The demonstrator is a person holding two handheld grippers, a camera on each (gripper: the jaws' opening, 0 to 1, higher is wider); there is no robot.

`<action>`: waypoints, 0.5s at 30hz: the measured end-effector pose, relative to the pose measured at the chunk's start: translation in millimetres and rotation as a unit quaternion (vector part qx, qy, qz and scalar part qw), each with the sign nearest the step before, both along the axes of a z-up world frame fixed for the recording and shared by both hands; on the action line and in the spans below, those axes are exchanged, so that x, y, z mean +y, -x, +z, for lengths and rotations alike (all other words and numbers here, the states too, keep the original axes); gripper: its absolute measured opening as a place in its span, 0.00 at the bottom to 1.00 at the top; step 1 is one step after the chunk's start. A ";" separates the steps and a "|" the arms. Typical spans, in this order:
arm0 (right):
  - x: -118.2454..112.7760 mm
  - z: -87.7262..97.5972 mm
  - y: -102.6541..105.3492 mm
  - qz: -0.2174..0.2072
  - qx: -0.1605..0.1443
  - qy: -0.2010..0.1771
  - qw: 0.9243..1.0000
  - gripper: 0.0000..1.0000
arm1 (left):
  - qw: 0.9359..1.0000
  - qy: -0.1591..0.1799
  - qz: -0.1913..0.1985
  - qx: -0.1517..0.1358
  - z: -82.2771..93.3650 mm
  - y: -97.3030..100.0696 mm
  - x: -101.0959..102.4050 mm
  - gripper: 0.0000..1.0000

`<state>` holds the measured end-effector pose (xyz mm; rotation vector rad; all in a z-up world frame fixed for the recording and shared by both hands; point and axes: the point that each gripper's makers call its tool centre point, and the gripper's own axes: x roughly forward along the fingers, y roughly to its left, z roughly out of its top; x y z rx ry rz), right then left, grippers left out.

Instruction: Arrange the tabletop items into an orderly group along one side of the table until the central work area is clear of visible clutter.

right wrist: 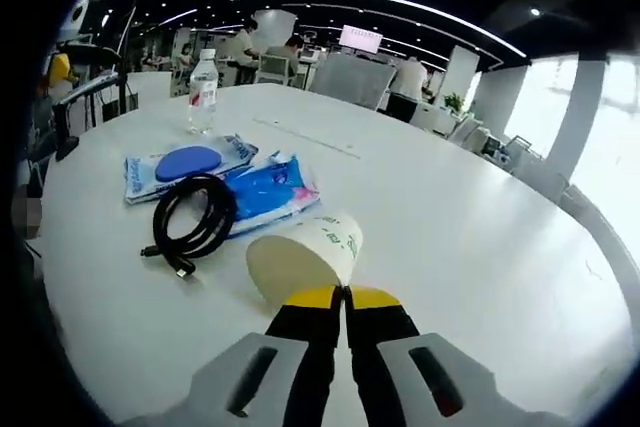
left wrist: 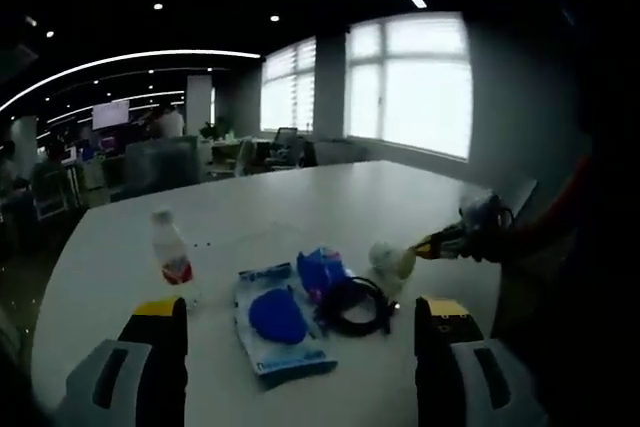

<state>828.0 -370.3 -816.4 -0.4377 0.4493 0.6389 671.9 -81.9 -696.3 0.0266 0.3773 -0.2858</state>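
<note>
Pinched between the right gripper's (right wrist: 346,295) yellow-tipped fingers (right wrist: 312,297), a matt paper cup (right wrist: 305,252) is lying; beyond it, glossy black cable (right wrist: 190,217), shiny plastic packets (right wrist: 270,192), smooth white table (right wrist: 470,247).

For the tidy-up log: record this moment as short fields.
surface: white table
right claw: shut on paper cup, which lies tipped, mouth toward camera
left claw: open, holding nothing
water bottle: upright, apart from the rest
black cable: coiled, beside the cup
wipes pack: flat, blue lid up
blue tissue pack: beside the cable
</note>
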 end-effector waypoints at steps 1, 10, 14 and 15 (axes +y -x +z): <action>-1.9 1.8 -0.4 -0.006 0.003 -0.004 1.000 0.00 | 1.000 0.011 0.001 0.005 -0.8 -0.8 -1.2 0.96; -2.1 23.5 -6.2 -0.011 0.007 -0.027 1.000 0.00 | 0.999 0.010 0.005 0.045 -17.1 2.9 4.6 0.98; 1.7 33.6 -8.0 -0.011 0.008 -0.034 0.999 0.00 | 0.999 0.010 0.006 0.046 -18.8 2.2 10.2 0.99; 3.4 32.7 -10.1 -0.011 0.009 -0.037 0.999 0.00 | 0.999 0.012 0.006 0.045 -18.1 1.7 10.5 0.99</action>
